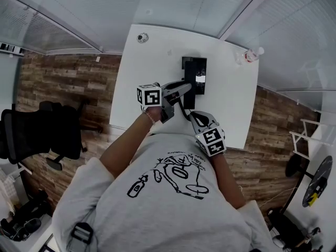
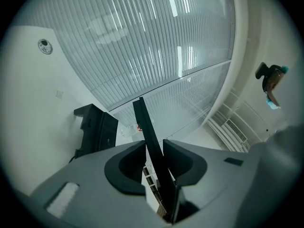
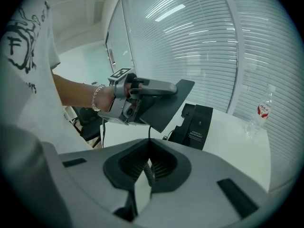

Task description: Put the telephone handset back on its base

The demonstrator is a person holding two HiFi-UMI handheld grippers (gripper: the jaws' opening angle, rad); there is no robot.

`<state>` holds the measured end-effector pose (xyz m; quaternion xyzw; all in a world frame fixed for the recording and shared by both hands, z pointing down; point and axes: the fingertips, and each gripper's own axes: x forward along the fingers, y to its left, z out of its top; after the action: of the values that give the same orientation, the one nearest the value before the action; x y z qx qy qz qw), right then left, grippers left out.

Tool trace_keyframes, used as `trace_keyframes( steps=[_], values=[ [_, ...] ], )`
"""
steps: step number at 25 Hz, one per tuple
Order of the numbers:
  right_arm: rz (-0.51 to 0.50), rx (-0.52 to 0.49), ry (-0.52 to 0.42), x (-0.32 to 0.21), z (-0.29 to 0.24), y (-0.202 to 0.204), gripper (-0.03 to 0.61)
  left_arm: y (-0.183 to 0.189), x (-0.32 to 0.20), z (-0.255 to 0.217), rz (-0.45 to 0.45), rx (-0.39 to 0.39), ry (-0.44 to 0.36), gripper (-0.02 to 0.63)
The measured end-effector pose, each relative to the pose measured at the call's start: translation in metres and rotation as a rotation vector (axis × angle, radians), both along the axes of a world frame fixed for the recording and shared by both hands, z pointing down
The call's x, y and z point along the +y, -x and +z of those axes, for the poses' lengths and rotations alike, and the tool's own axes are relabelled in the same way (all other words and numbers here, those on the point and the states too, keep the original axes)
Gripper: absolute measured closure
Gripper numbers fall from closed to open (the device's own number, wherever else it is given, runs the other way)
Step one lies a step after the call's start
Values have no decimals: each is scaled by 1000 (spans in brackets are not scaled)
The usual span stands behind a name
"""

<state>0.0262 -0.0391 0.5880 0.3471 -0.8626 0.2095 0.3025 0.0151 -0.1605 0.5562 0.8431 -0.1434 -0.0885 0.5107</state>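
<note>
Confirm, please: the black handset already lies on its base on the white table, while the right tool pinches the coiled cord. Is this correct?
One thing is wrong: the handset is not on its base; the left tool holds it in the air, clear of the base, as the right gripper view shows. The right tool does pinch the coiled cord.

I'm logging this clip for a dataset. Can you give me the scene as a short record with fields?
surface: white table
phone base: black, standing on the table
handset: dark, held close beside the base
left gripper: fingers closed on the handset
right gripper: fingers shut on the coiled cord
other item: water bottle at the table's far right corner
task status: handset not clearly seated on the base
</note>
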Motion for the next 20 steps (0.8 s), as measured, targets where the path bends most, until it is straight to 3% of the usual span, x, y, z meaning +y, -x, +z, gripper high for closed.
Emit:
trace_keyframes(
  steps=[11, 20],
  values=[
    [34, -13, 43, -7, 11, -6, 572, 0, -9, 41, -14, 20, 163, 491],
    [66, -36, 79, -16, 24, -10, 572, -6, -19, 65, -12, 37, 240, 488]
  ],
)
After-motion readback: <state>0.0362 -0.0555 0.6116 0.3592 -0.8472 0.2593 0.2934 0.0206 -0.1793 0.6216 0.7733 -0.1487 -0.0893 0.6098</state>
